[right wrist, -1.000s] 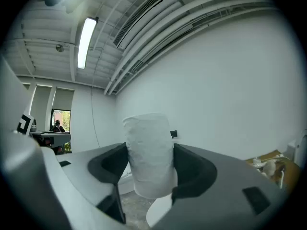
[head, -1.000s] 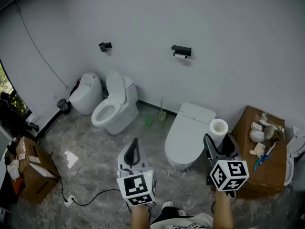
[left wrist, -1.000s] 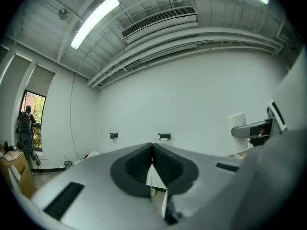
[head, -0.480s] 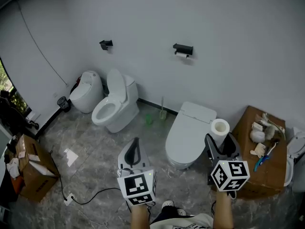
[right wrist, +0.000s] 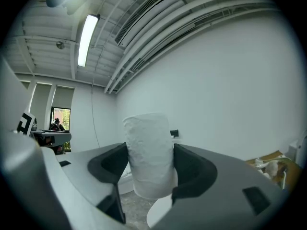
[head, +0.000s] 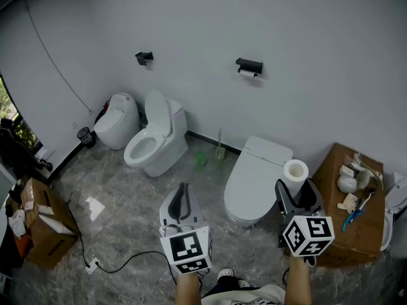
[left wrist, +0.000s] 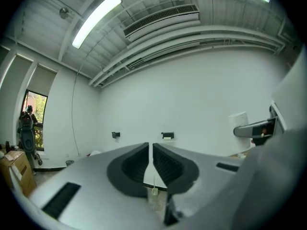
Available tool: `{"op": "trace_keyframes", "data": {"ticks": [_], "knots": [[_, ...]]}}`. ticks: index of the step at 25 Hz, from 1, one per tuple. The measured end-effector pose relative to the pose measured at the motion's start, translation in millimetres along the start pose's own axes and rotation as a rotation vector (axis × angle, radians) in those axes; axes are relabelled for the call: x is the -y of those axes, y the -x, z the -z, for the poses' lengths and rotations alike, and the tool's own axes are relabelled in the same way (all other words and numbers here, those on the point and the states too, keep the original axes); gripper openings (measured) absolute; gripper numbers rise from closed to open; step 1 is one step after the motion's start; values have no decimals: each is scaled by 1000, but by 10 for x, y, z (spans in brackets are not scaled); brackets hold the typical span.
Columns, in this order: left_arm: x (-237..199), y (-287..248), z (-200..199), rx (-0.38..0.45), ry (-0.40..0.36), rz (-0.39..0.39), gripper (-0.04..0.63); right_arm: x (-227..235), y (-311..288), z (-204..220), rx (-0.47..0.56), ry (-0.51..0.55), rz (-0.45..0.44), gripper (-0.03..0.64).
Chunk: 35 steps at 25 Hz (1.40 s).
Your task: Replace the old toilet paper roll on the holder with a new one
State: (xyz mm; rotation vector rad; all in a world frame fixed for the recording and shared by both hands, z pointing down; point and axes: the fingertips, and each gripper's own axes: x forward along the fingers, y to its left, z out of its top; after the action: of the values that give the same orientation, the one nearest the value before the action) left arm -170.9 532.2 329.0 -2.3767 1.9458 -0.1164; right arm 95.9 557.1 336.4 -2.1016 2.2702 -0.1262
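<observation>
A black wall holder [head: 249, 65] with a nearly used-up white roll [head: 247, 73] hangs on the far wall above a closed white toilet [head: 257, 173]; it shows small in the left gripper view as the holder [left wrist: 167, 135]. My right gripper [head: 296, 189] is shut on a full new toilet paper roll [head: 296, 172], held upright; its pads press both sides of the roll [right wrist: 149, 155]. My left gripper [head: 183, 199] is shut with nothing in it, the pads nearly meeting [left wrist: 152, 163]. Both point level toward the wall, well short of the holder.
A second black holder [head: 144, 57] hangs further left above an open toilet [head: 156, 146] and a small white unit [head: 117, 122]. A cardboard box [head: 351, 203] with odds and ends stands at right, another box [head: 39, 221] at left. A cable [head: 121, 265] lies on the marble floor.
The view has shifted slightly, so the wall holder and toilets sit a little lower and to the right. Both grippers keep their place and grip.
</observation>
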Motion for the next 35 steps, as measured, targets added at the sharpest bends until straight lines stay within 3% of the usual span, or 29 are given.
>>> {"op": "trace_keyframes", "data": {"ticks": [4, 7, 9, 23, 35], "knots": [[-101, -120, -12, 4, -28, 3, 82, -69, -154, 56, -10, -4, -1, 305], [-175, -209, -4, 16, -6, 33, 189, -144, -259, 104, -16, 2, 6, 305], [-208, -264, 13, 18, 0, 50, 225, -183, -314, 116, -14, 3, 12, 305], [-476, -719, 185, -9, 5, 52, 229, -400, -941, 228, -37, 21, -11, 305], [-972, -1891, 304, -21, 0, 38, 229, -504, -2341, 233, -37, 27, 9, 305]]}}
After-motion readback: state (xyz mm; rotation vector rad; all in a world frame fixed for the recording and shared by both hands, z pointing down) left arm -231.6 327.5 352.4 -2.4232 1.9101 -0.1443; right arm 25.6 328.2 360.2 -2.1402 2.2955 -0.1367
